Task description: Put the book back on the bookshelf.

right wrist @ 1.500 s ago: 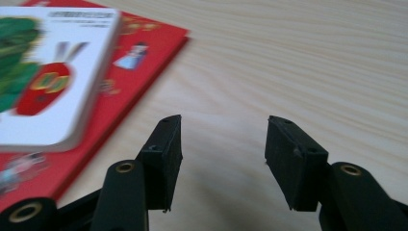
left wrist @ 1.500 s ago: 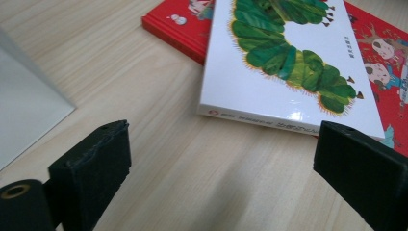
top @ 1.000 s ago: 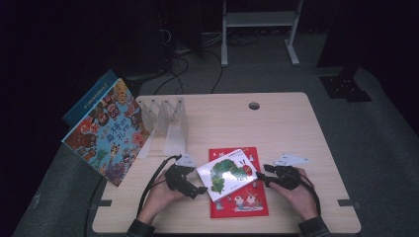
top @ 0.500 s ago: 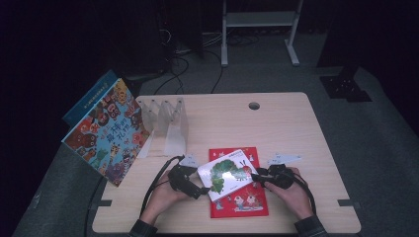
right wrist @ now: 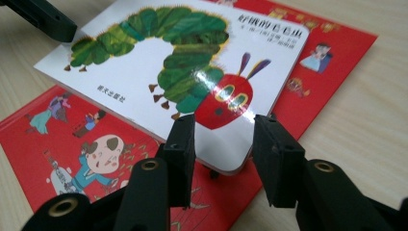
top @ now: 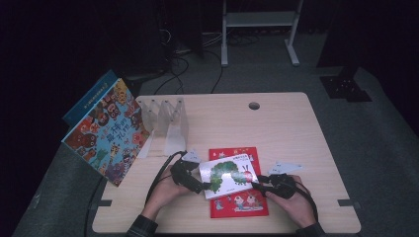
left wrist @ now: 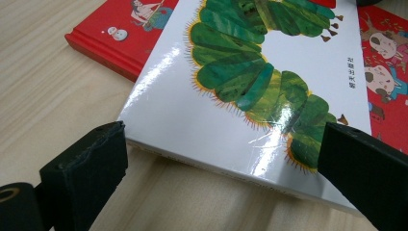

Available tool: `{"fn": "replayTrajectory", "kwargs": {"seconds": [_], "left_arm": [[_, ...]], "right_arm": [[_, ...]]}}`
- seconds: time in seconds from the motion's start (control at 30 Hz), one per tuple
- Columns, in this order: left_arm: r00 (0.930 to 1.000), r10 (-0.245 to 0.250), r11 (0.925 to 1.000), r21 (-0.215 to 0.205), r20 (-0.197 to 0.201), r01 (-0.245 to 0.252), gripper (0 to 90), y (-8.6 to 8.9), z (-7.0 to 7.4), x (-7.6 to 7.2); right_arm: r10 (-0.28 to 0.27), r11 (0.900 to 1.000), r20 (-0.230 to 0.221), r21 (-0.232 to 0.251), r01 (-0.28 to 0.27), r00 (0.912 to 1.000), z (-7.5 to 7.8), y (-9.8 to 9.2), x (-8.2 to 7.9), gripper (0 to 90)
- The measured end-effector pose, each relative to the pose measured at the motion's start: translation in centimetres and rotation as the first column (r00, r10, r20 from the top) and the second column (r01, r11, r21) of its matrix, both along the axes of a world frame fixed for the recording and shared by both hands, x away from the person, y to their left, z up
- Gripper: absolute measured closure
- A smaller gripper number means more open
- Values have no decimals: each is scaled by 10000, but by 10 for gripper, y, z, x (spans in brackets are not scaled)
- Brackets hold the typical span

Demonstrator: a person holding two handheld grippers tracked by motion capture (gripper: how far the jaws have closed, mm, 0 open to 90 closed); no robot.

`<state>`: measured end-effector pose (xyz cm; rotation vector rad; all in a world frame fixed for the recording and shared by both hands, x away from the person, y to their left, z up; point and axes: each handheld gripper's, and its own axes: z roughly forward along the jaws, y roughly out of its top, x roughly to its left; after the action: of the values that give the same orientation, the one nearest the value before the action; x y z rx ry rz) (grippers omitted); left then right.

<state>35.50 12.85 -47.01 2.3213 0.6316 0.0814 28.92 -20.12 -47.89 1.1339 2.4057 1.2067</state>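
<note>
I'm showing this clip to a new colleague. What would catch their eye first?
Probably the white caterpillar book, lying askew on a red book at the table's near edge, with the left gripper and right gripper at its two ends. Next, the colourful book leaning at the table's left edge beside a clear rack.

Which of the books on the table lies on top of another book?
The white caterpillar book. It lies askew on the red book, between the two grippers; the big colourful book leans apart at the table's left edge.
</note>
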Motion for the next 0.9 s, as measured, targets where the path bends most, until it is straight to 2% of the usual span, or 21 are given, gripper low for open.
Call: {"fn": "replayTrajectory", "kwargs": {"seconds": [0.03,0.1,0.23,0.3,0.5,0.6,0.7,0.77,0.9], "left_arm": [[9999,9,10000,-52,107,-8,29,1,1,2],[9999,97,9999,-104,54,-96,31,2,3,6],[9999,86,10000,-47,74,-86,30,3,5,14],[9999,106,9998,-166,-46,-107,30,2,5,18],[9998,-74,10000,-38,-198,73,27,1,0,23],[9985,-145,9998,-117,-533,139,22,-1,-6,23],[9966,-221,9992,-347,-800,194,14,-2,-9,23],[9961,-228,9990,-410,-852,193,14,-2,-10,24],[9903,-459,9980,-502,-1313,397,0,-3,-13,24]], "right_arm": [[-39,10000,116,20,38,9999,2,0,-2,598],[14,10000,236,41,-15,9997,6,2,-6,613],[634,9980,78,34,-634,9980,8,17,-15,664],[1060,9944,-13,-26,-1060,9944,6,28,-18,692],[2027,9791,-348,-101,-2032,9786,1,60,-23,785],[2344,9714,-398,-285,-2356,9713,-3,72,-24,802],[2478,9676,-345,-409,-2491,9682,-5,81,-25,811],[2533,9661,-306,-443,-2545,9669,-5,84,-24,815],[2514,9662,-177,-548,-2520,9677,-6,87,-24,822]]}}
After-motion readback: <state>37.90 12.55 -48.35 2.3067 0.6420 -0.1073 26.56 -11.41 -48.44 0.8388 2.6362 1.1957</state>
